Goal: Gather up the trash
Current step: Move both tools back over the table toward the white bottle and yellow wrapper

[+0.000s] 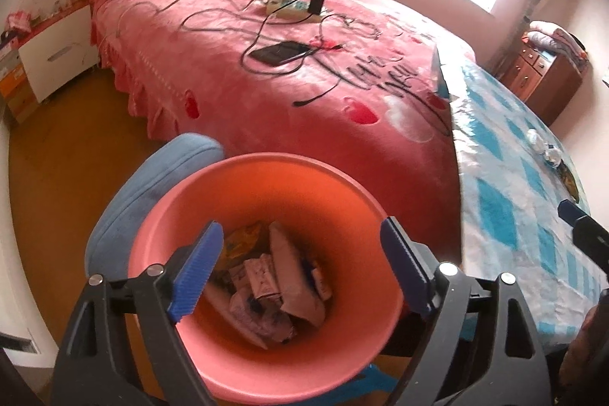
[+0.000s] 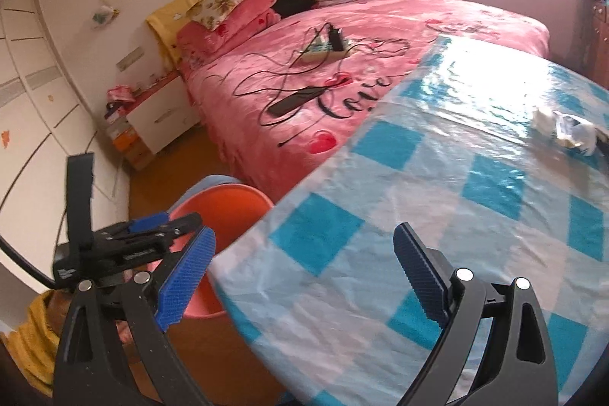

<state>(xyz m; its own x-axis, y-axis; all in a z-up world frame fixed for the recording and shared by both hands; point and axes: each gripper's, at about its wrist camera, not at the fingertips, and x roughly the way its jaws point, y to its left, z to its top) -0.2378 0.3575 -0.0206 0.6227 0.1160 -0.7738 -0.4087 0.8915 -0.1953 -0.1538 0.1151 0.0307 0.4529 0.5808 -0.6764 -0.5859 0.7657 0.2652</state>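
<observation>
Bedroom surroundings fill both views: a pink bed strewn with cables and a power strip, and a tabletop under a blue-checked cloth. In the left wrist view, the left gripper hangs open and empty right over the pink bin at lower centre, which already holds crumpled wrappers and paper; the bin sits on the floor between bed and tabletop, presumably so scraps can be dropped in from either side. Some remaining trash shows small at the right edge, well apart from this gripper. In the right wrist view, the right gripper is also spread wide with nothing between its fingers, low over the near edge of the tabletop. Crumpled white trash lies at the far right of the cloth, well ahead of it, so a reach forward and right seems next. The bin peeks out at lower left.
</observation>
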